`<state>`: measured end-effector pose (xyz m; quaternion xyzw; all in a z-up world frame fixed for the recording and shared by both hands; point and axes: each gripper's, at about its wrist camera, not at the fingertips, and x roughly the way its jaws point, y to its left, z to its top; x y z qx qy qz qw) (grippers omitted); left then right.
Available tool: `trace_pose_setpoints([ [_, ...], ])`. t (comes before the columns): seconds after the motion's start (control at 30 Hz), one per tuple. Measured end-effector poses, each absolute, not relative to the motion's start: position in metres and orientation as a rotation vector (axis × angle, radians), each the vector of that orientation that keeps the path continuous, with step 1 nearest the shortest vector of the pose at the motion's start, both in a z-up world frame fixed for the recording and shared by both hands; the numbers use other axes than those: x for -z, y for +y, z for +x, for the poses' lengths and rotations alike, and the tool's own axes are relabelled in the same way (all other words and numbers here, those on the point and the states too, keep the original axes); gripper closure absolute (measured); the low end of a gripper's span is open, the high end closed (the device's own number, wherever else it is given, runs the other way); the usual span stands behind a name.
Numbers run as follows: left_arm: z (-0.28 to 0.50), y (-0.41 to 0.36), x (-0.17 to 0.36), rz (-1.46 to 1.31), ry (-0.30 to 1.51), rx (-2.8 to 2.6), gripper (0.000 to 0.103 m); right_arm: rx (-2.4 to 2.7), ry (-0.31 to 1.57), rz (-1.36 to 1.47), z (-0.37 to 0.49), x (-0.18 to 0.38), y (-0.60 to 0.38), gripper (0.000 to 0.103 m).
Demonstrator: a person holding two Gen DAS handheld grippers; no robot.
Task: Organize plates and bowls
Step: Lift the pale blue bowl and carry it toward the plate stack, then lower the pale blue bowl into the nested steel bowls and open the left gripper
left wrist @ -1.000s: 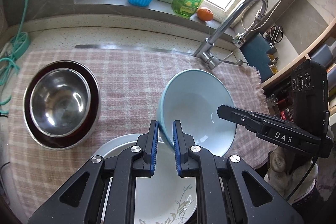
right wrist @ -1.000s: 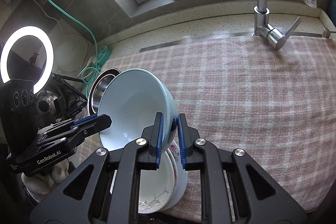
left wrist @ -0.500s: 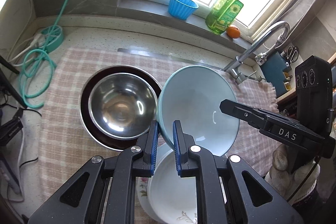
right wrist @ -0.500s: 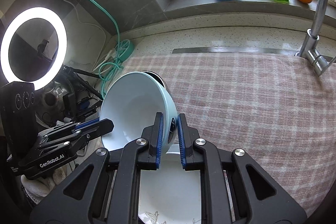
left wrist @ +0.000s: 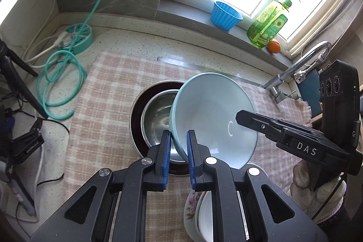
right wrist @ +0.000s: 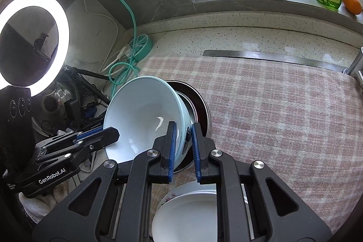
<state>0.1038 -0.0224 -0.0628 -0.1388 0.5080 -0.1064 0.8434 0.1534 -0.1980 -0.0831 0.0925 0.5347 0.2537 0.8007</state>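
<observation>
While both claws clench pale blue bowl (left wrist: 213, 115) rim, checked cloth (right wrist: 283, 110) rightward lies open

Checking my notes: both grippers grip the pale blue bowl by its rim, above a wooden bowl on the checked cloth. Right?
Not quite: the bowl beneath is stainless steel, as the left wrist view shows. The left gripper and right gripper do grip the pale blue bowl above the checked cloth.

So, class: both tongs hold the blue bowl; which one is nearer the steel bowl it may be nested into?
Left: the left tongs grip the blue bowl's rim beside the steel bowl.
</observation>
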Motion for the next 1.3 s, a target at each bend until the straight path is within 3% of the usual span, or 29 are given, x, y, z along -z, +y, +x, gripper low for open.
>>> trace_pose_setpoints([
  [0.67,0.121,-0.011,0.086,-0.29,1.126,0.21,0.091,-0.506,1.216,0.139,0.171,0.117,-0.172,0.089],
  [1.3,0.12,-0.008,0.092,-0.3,1.143,0.194,0.091,-0.5,1.197,0.091,0.168,0.114,-0.169,0.087],
])
